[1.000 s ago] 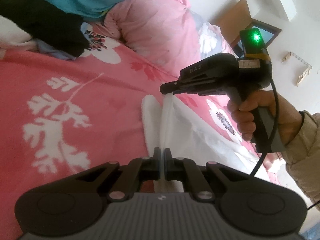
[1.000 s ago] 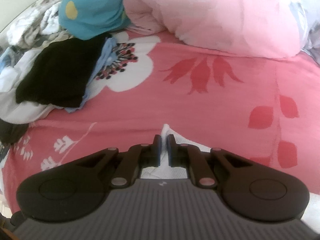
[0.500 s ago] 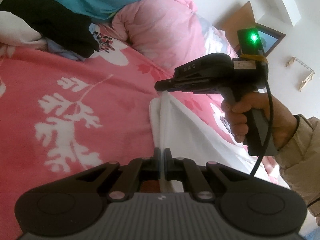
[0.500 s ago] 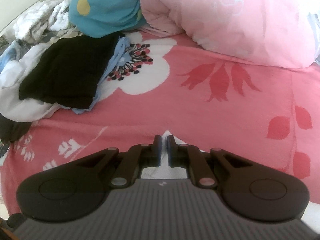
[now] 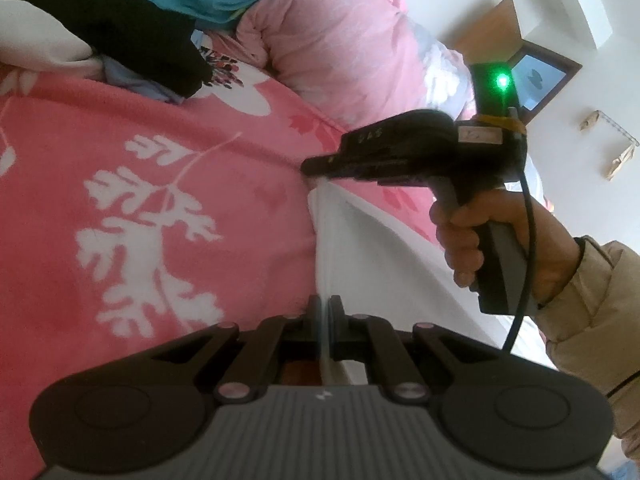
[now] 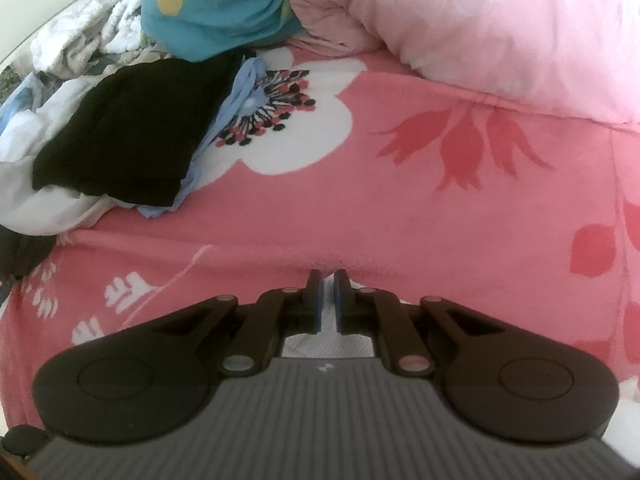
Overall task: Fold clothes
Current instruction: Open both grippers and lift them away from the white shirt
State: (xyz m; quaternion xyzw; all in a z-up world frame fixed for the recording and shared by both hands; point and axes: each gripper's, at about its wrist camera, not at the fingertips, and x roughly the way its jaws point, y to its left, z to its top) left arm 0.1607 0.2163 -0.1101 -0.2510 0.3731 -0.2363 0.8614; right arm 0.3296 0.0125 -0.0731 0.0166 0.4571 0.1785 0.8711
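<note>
A white garment hangs stretched over the pink flowered bed cover. My left gripper is shut on the near end of its top edge. My right gripper is shut on the far end of that edge, held by a hand. The edge runs taut between them. In the right wrist view the right gripper pinches a sliver of the white cloth, mostly hidden under the fingers.
A pile of clothes lies at the far left: a black garment, a teal one, white and light blue ones. A rolled pink quilt lies across the back. A wall and wooden frame stand behind.
Both grippers have carried the white garment's edge toward the clothes pile and the quilt. Less of the cloth shows ahead of the right fingers. Both stay shut.
</note>
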